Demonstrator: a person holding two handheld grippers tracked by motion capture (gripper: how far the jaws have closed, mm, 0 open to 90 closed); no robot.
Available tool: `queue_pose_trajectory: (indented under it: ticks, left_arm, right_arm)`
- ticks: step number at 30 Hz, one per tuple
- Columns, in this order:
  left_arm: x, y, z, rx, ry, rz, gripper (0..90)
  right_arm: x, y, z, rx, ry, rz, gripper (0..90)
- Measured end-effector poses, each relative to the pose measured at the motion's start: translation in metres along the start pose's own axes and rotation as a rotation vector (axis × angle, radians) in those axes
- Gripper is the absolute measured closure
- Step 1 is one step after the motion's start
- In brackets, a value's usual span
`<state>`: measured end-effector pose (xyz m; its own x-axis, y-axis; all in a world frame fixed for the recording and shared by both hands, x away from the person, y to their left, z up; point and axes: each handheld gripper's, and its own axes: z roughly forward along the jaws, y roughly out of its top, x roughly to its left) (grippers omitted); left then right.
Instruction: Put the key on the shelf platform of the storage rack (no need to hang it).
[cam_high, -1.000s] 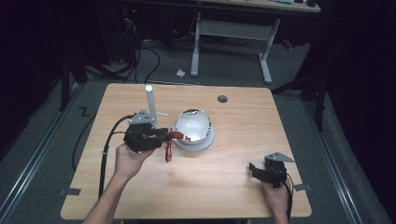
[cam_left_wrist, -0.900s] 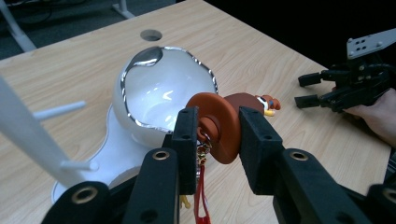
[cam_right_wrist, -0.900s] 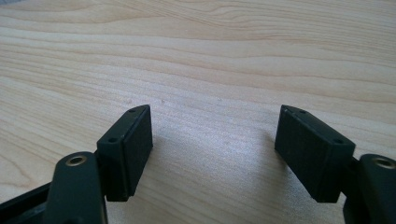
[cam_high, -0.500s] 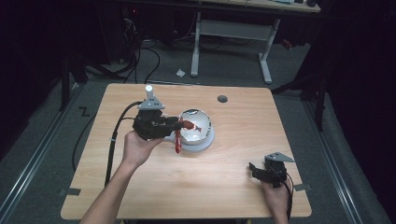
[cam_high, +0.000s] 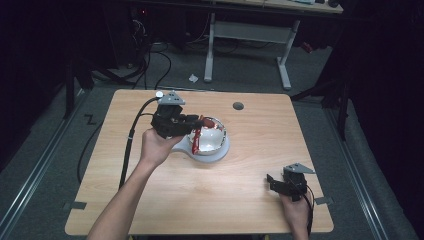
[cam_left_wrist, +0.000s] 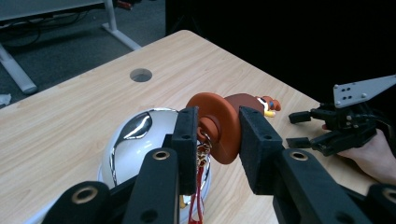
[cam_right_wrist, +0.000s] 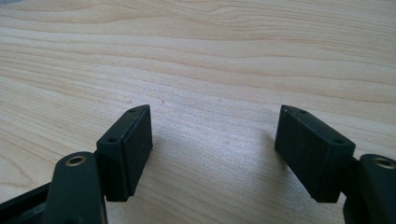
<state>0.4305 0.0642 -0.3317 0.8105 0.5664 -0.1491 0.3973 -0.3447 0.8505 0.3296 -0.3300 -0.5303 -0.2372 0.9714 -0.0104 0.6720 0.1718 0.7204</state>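
A wooden table (cam_high: 250, 200) carried a shiny silver dome (cam_high: 214, 136) on a white base (cam_high: 212, 154), left of centre. Over the dome, the left gripper (cam_left_wrist: 216, 135) had its jaws closed on an orange toy (cam_left_wrist: 223, 126) with red cords (cam_high: 197, 141) dangling. At the near right corner, the right gripper (cam_right_wrist: 215, 140) rested on bare wood, jaws spread wide around nothing.
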Motion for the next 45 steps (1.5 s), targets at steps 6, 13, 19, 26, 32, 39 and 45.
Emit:
queue_pose_trajectory:
  ticks: [6, 13, 19, 26, 32, 39, 45]
  left_arm:
    - [0.004, 0.005, 0.013, 0.005, 0.008, -0.007, 69.8]
    - [0.005, 0.008, 0.028, 0.004, 0.028, -0.006, 69.7]
    - [0.007, 0.008, 0.038, 0.004, 0.036, -0.014, 69.7]
    - [0.008, 0.002, 0.049, 0.022, 0.053, -0.013, 69.7]
    - [0.012, -0.004, 0.055, 0.038, 0.061, -0.025, 69.6]
    - [0.016, -0.012, 0.06, 0.054, 0.082, -0.028, 69.6]
    - [0.02, -0.019, 0.064, 0.071, 0.105, -0.03, 69.6]
  right_arm:
    - [0.0, 0.0, 0.0, 0.0, 0.0, 0.0, 27.7]
    - [0.0, 0.0, 0.0, 0.0, -0.001, -0.001, 27.6]
    - [0.0, 0.0, 0.0, 0.0, -0.001, 0.0, 27.6]
    - [0.0, 0.0, 0.0, 0.0, -0.001, -0.001, 27.5]
    - [0.0, 0.0, 0.0, 0.0, -0.001, -0.001, 27.5]
    - [0.0, 0.0, 0.0, 0.001, -0.001, -0.001, 27.4]
    - [0.0, 0.0, 0.0, 0.0, -0.001, -0.002, 27.4]
